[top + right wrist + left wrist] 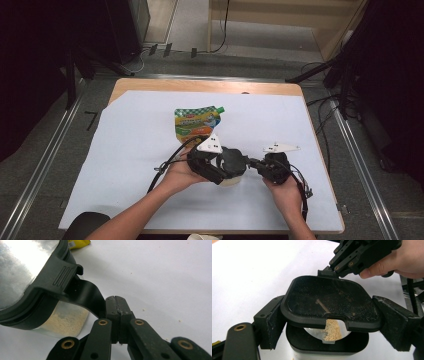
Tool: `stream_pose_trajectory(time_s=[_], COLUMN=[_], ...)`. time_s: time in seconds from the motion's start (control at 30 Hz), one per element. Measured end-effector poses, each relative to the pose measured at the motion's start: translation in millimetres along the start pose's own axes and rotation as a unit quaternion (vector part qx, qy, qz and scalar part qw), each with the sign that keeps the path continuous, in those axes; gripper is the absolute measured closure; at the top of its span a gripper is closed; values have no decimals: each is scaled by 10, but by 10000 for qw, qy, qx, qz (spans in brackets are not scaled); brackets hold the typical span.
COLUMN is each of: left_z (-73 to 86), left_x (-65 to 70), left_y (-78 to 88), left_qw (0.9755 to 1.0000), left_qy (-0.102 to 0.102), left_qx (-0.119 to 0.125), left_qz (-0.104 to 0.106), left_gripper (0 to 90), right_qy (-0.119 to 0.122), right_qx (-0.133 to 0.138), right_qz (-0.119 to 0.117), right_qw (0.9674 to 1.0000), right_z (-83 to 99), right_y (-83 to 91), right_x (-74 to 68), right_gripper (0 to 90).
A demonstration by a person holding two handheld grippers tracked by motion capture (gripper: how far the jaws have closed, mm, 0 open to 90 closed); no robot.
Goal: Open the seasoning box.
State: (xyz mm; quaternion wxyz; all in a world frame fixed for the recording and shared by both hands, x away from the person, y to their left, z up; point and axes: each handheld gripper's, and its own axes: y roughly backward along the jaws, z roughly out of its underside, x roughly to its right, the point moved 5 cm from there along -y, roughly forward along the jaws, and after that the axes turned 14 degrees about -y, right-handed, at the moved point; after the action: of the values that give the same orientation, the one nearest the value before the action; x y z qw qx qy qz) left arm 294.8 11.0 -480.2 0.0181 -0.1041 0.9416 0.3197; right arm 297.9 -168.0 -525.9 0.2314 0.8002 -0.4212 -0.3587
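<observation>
Left hand-held gripper [227, 167] has its two jaws set against opposite sides of a clear container [327, 345] with a black rim, which stands on the white sheet [125, 150] covering the tabletop [200, 86], near the front edge and a little right of centre. Pale granules [332, 330] lie inside the container and cling to its hinged black lid [329, 302], which is lifted and tilted over the opening. Right hand-held gripper [116, 305], just to the right of the container, has its jaws pressed together on the lid's black tab [87, 296], holding the lid raised. Beyond the container, farther from the person, a yellow and green spouted pouch [197, 122] lies flat on the sheet, near the left gripper's top plate but apart from the container.
</observation>
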Motion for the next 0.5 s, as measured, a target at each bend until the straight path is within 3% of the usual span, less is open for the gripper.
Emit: stream_pose_trajectory(time_s=[0.13,0.23,0.3,0.33,0.37,0.4,0.5], left_z=[-16,-32,-66,-81,-99,-113,-135], left_x=[6,9,6,19,30,32,32], left_y=[0,15,29,45,62,61,67], left_qw=[10000,10000,9998,9992,9979,9980,9987], left_qy=[47,-16,136,188,272,288,190], left_qx=[-81,-3,118,250,401,380,238], left_qz=[-9,-18,60,253,426,426,399], left_gripper=[170,174,195,219,381,419,422], right_qy=[-15,-31,-37,-24,-8,-10,30], right_qx=[-3,-12,-35,-33,-33,-37,-34], right_qz=[-6,10,-4,6,17,2,-2], right_qw=[10000,10000,10000,10000,10000,10000,10000], right_z=[2,10,15,17,21,24,25], right_y=[-1,2,6,7,8,8,8], right_x=[4,2,-7,-13,-19,-20,-28], right_gripper=[900,900,900,900,900,900,900])
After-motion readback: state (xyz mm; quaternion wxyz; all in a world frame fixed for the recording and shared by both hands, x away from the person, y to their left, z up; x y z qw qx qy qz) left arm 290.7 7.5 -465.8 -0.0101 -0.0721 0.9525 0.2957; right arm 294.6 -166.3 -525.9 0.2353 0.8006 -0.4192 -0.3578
